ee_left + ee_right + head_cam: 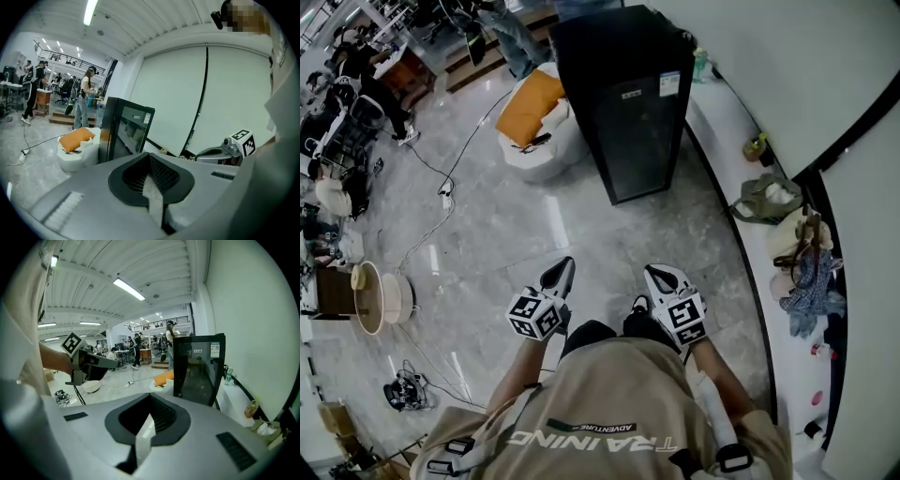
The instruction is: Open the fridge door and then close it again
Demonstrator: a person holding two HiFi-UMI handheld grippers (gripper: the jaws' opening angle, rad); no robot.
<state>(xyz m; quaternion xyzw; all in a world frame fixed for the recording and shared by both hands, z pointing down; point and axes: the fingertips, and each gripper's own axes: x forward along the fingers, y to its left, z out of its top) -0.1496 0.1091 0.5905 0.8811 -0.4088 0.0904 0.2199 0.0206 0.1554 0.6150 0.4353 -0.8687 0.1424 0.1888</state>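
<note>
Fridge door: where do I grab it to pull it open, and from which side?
No handle shows on the fridge door, and I cannot tell the hinge side. Probably pinch a vertical frame edge from the front; its left edge has floor beside it, the right one crowds the white ledge. The left gripper and right gripper are shut; open one first.

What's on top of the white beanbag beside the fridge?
An orange cushion lies on the white beanbag, a small dark object beside it. Anything under the cushion is hidden.
</note>
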